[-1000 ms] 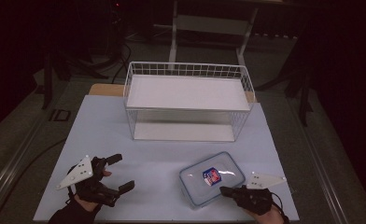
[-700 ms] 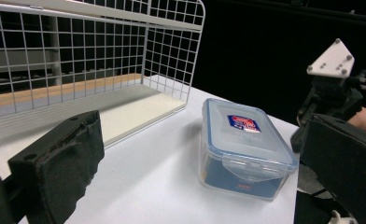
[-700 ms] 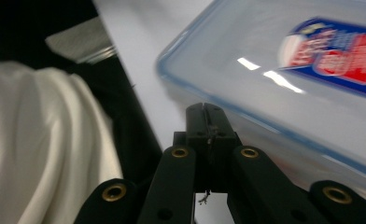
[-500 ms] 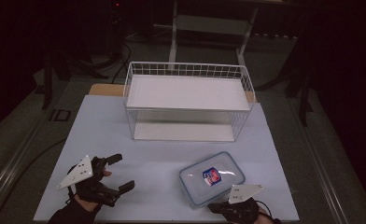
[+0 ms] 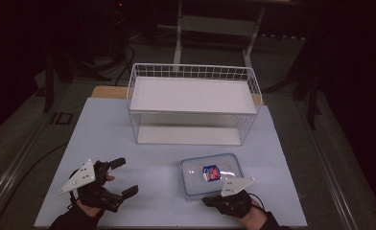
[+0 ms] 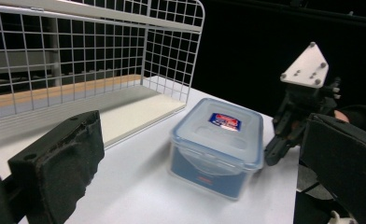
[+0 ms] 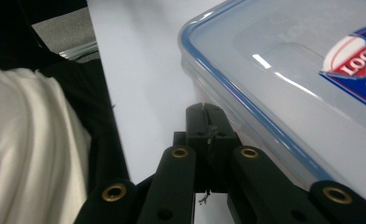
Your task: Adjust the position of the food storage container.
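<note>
Two claws on the table (image 5: 128, 124) here, both at the near edge. The left claw (image 5: 120, 178) sits near-left with its jaws spread wide, nothing between them, hovering just above the surface; in the left gripper view its two black pads (image 6: 59, 163) frame the scene with a big gap. The right claw (image 7: 204, 122) is near-right with its jaws pressed together, tips meeting in a thin seam in the right gripper view, and it's right up against the near-left corner of the plastic container (image 5: 211, 173), at its lower side wall just under the blue-edged rim. Can't quite tell if it's actually touching or just a hair off. The container is a clear lidded box with a red and blue label (image 5: 211, 172) on top, sitting flat on the table at near-right, a bit closer to us than the wire basket (image 5: 193, 103). That white basket stands at the far middle of the table, open side facing us, well apart from both claws.
</note>
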Demonstrator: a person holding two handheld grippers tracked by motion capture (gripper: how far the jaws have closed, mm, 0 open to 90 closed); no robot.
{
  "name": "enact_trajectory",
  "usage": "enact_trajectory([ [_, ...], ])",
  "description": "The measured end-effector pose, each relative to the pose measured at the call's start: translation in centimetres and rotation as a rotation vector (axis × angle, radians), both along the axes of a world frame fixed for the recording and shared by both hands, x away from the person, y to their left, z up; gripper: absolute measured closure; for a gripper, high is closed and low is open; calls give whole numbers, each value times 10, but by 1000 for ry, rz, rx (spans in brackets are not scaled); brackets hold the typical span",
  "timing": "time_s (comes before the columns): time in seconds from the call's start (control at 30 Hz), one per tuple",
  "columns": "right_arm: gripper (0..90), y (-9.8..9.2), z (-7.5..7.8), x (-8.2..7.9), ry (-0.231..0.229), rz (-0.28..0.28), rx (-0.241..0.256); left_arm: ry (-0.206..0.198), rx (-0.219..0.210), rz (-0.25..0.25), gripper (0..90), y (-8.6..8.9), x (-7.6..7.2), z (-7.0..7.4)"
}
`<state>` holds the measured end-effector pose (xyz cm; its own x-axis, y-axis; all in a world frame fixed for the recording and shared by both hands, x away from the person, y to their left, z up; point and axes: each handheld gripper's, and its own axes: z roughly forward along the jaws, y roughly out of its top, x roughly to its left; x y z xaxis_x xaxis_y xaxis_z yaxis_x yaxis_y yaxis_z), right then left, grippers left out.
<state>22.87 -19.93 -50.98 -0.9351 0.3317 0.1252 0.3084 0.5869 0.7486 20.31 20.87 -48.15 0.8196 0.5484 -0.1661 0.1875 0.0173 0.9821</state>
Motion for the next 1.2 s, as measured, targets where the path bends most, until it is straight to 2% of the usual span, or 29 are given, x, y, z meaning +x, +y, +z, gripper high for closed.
enact_trajectory([
  [0.17, 900, 11, 0, 8, -11, -2, -3, -3, 5, -1, 0, 0, 0, 0],
  [0.37, 900, 17, -1, 14, 3, -19, 8, -2, 5, -4, 0, 0, 0, 0],
  [0.47, 900, 15, 4, 12, 3, -27, 35, -3, 8, -6, 0, 0, -1, 0],
  [0.57, 900, -3, 22, 12, -63, -87, 63, -2, 10, -6, 0, -1, -1, 0],
  [0.63, 899, -9, 25, 14, -80, -108, 67, -1, 12, -6, 0, -1, -1, -1],
  [0.73, 900, -36, 34, 23, -114, -222, 83, -1, 11, -6, 0, -1, -1, 0],
  [0.8, 900, -58, 38, 30, -144, -308, 71, 0, 8, -5, 0, -1, 0, -1],
  [0.83, 900, -66, 38, 33, -146, -341, 76, 1, 8, -5, 0, -1, 0, -1],
  [0.9, 900, -79, 37, 38, -155, -394, 55, 1, 11, -5, 0, -1, 0, -1],
  [1.0, 900, -96, 27, 46, -126, -455, 45, 1, 13, -6, 0, -2, 0, -1],
  [1.07, 900, -98, 24, 47, -111, -462, 43, 1, 13, -6, 0, -2, 0, -1],
  [1.1, 900, -99, 13, 52, -76, -469, 29, 5, 16, -7, 0, -2, 1, -2],
  [1.2, 900, -97, 11, 55, -66, -474, 26, 2, 21, -8, 0, -2, 0, -2],
])
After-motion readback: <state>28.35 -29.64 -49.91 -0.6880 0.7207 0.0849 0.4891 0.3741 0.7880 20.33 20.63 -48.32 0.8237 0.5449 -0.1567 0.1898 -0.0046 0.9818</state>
